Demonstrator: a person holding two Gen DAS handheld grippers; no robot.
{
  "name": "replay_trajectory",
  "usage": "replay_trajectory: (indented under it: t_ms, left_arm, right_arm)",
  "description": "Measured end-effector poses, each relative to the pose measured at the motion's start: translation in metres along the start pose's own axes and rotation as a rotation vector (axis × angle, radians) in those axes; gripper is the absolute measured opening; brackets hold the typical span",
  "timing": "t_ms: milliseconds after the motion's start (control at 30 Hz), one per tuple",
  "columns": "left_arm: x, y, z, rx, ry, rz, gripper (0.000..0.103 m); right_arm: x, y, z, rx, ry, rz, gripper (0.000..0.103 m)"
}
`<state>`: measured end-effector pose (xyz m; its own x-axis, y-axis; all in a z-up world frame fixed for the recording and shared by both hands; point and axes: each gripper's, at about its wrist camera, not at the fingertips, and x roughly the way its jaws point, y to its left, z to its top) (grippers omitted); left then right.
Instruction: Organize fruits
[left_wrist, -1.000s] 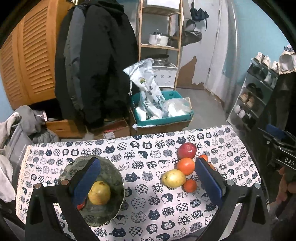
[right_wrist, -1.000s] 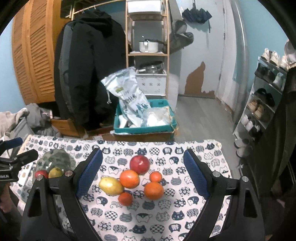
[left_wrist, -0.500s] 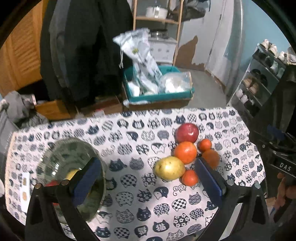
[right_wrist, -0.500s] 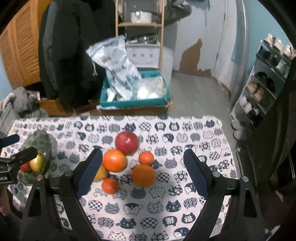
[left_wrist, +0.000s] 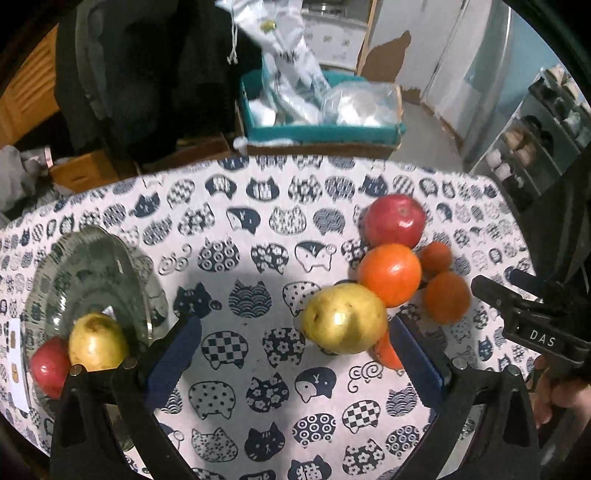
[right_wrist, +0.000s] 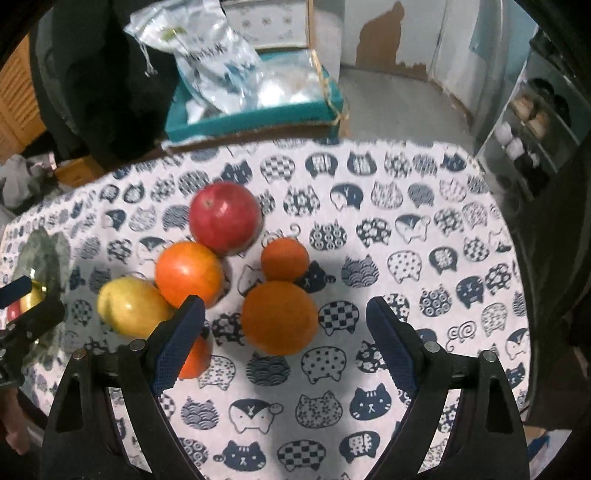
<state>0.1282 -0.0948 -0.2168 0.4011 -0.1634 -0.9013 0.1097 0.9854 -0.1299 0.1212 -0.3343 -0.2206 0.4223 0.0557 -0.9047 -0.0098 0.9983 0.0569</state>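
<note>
A cluster of fruit lies on the cat-print tablecloth (left_wrist: 258, 229): a red apple (left_wrist: 395, 220), an orange-red fruit (left_wrist: 389, 274), a yellow fruit (left_wrist: 343, 318) and several oranges (left_wrist: 446, 297). A glass bowl (left_wrist: 92, 273) at the left holds a yellow fruit (left_wrist: 96, 341) and a red fruit (left_wrist: 48, 365). My left gripper (left_wrist: 291, 354) is open and empty above the cloth, the yellow fruit just ahead of it. My right gripper (right_wrist: 284, 339) is open and empty, with the large orange (right_wrist: 279, 317) between its fingertips. The red apple (right_wrist: 224, 218) lies beyond.
Beyond the table's far edge a teal box (left_wrist: 325, 129) holds plastic bags. Dark coats (left_wrist: 147, 74) hang at the back left. A shoe rack (left_wrist: 535, 140) stands at the right. The right gripper's body (left_wrist: 532, 325) shows at the left view's right edge.
Both grippers have moved down and forward toward the fruit cluster, which now looks larger. The left gripper has shifted right, away from the bowl. Both stay open.
</note>
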Motion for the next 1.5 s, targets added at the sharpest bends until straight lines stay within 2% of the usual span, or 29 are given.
replay_trajectory:
  t_ms: [300, 533, 600, 667, 833, 1133, 1333, 1433, 1500]
  left_arm:
    - [0.033, -0.005, -0.001, 0.002, 0.063, 0.008, 0.102]
    - [0.043, -0.009, 0.001, -0.004, 0.084, -0.009, 0.102]
    - [0.045, -0.01, 0.002, -0.006, 0.088, -0.016, 0.102]
    - [0.048, -0.012, 0.002, -0.005, 0.094, -0.026, 0.102]
    - [0.06, -0.021, 0.002, 0.004, 0.127, -0.05, 0.102]
    - [0.079, -0.034, 0.0, 0.02, 0.162, -0.057, 0.102]
    - [0.087, -0.037, 0.0, 0.023, 0.178, -0.078, 0.092]
    - [0.086, -0.039, 0.0, 0.026, 0.169, -0.098, 0.083]
    - [0.085, -0.04, -0.001, 0.031, 0.166, -0.1, 0.082]
  right_arm:
    - [0.049, -0.001, -0.006, -0.011, 0.103, -0.013, 0.088]
    - [0.075, 0.002, -0.009, -0.031, 0.145, -0.01, 0.088]
    - [0.079, 0.003, -0.009, -0.034, 0.15, 0.001, 0.083]
    - [0.082, 0.005, -0.009, -0.041, 0.163, 0.013, 0.067]
    - [0.082, 0.007, -0.01, -0.061, 0.158, 0.014, 0.065]
    - [0.072, -0.012, -0.011, 0.014, 0.129, 0.017, 0.065]
    - [0.064, -0.019, -0.014, 0.008, 0.115, 0.001, 0.065]
    - [0.066, -0.015, -0.015, 0.005, 0.116, 0.002, 0.065]
    - [0.065, -0.017, -0.016, 0.002, 0.116, 0.002, 0.065]
